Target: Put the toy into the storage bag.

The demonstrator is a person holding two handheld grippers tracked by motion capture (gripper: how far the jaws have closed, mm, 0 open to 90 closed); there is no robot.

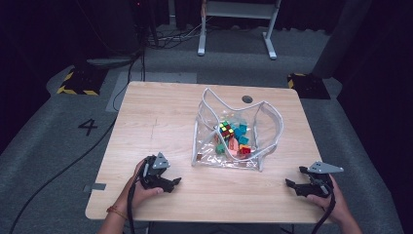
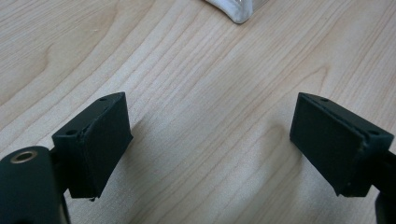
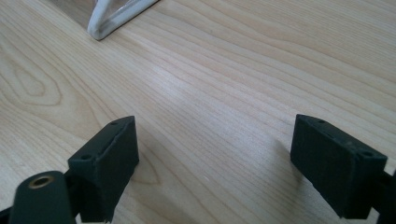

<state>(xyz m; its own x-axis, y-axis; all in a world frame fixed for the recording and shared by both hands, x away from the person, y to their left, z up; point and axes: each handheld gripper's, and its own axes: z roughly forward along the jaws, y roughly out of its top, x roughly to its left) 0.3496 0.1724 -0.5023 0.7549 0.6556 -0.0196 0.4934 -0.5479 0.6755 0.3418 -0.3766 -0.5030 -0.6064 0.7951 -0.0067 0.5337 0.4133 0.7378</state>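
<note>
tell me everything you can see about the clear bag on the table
The bag looks like clear soft plastic edged with white trim. It sits on the wooden table, right of centre, its mouth open and facing up, its walls sagging and creased. Inside lie small coloured toys: a twisty cube and teal, red, pink and green blocks. Nothing holds it; the left gripper and right gripper rest nearer the person, both open and apart from it. A white corner of it appears in each gripper view.
</note>
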